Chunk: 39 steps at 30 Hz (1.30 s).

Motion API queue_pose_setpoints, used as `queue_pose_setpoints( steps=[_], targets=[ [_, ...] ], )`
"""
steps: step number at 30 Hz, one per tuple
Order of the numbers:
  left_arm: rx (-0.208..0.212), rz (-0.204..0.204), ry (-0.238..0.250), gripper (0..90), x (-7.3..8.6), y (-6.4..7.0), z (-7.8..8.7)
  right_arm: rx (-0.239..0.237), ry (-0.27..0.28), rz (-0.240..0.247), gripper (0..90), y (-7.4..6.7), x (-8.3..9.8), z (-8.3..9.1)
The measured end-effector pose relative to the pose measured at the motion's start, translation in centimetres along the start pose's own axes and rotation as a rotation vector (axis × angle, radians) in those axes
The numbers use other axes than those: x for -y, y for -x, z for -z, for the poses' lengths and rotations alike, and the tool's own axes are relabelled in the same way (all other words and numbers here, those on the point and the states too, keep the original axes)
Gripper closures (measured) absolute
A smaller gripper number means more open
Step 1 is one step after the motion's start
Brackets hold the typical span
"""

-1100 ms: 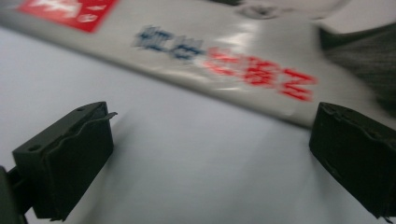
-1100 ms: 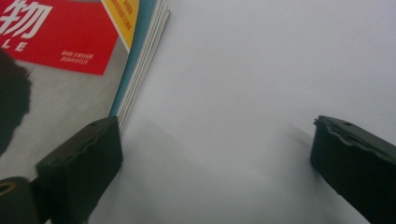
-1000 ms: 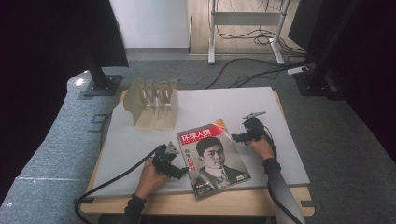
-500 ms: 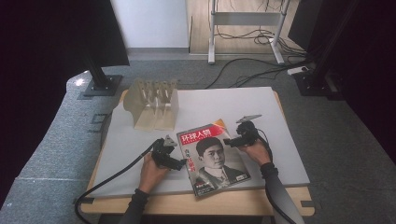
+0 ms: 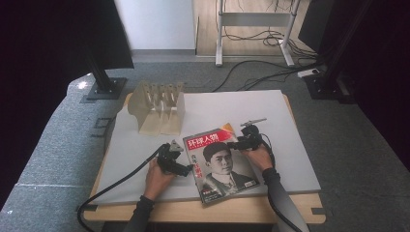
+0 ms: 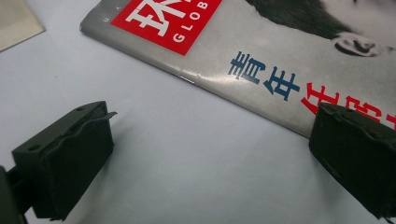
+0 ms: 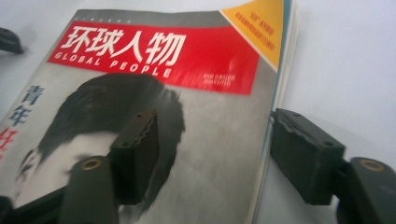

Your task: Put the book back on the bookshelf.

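Note:
A magazine (image 5: 220, 164) with a red title band and a portrait cover lies flat on the grey mat, near the table's front. My left gripper (image 5: 180, 166) sits at its left spine edge. In the left gripper view this gripper (image 6: 215, 112) is open wide; one jaw rests over the mat, the other over the magazine (image 6: 261, 51) at its spine. My right gripper (image 5: 240, 143) is at the magazine's upper right edge. It (image 7: 215, 119) is open, straddling the page edge of the magazine (image 7: 187, 60), one jaw above the cover and one beside the pages.
A pale wooden slotted rack (image 5: 159, 104) stands at the back left of the mat (image 5: 290, 145). The left gripper's cable (image 5: 121, 181) trails off the front left. The table's wooden front edge (image 5: 241, 212) lies just below the magazine.
My right gripper has slid left onto the magazine's right edge. My left gripper has shifted slightly up and stayed by the spine. The magazine has not moved.

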<state>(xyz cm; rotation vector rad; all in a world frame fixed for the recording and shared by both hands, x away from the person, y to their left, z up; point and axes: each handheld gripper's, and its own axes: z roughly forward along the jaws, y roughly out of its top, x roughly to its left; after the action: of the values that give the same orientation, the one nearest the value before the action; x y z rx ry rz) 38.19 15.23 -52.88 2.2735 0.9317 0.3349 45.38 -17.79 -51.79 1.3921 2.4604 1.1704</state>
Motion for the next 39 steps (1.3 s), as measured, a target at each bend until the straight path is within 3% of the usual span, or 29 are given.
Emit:
queue_pose_setpoints(
  steps=[4, 9, 13, 16, 23, 27, 29, 39],
  targets=[
    [0.0, 0.0, 0.0, 0.0, 0.0, 0.0, 0.0, -0.066, 0.006, -0.03, 42.0, 0.2, 0.9, 0.8],
    [0.002, 0.001, 0.001, 0.0, 0.0, 0.0, 0.0, -0.046, -0.006, 0.023, 47.9, -0.1, 0.6, 1.0],
    [0.003, 0.002, 0.001, 0.0, 0.0, 0.0, 0.0, -0.013, -0.002, 0.097, 58.1, -0.1, -0.9, -0.1],
    [0.003, 0.002, 0.001, 0.0, 0.0, 0.0, 0.0, -0.003, 0.002, 0.112, 62.7, -0.2, -2.0, -0.9],
    [0.003, 0.003, 0.001, 0.0, 0.0, 0.0, 0.0, 0.032, 0.0, 0.235, 82.9, -2.4, -2.7, -0.1],
    [0.003, 0.002, 0.0, 0.0, 0.0, 0.0, 0.0, 0.103, -0.015, 0.332, 85.3, -4.5, -2.8, 0.9],
    [0.004, 0.002, -0.001, 0.0, 0.0, 0.0, 0.0, 0.117, -0.012, 0.358, 85.4, -5.2, -2.8, 1.3],
    [0.006, -0.004, -0.002, 0.0, 0.0, 0.0, 0.1, 0.061, 0.033, 0.391, 85.9, -7.1, -3.5, 4.2]
  ],
)
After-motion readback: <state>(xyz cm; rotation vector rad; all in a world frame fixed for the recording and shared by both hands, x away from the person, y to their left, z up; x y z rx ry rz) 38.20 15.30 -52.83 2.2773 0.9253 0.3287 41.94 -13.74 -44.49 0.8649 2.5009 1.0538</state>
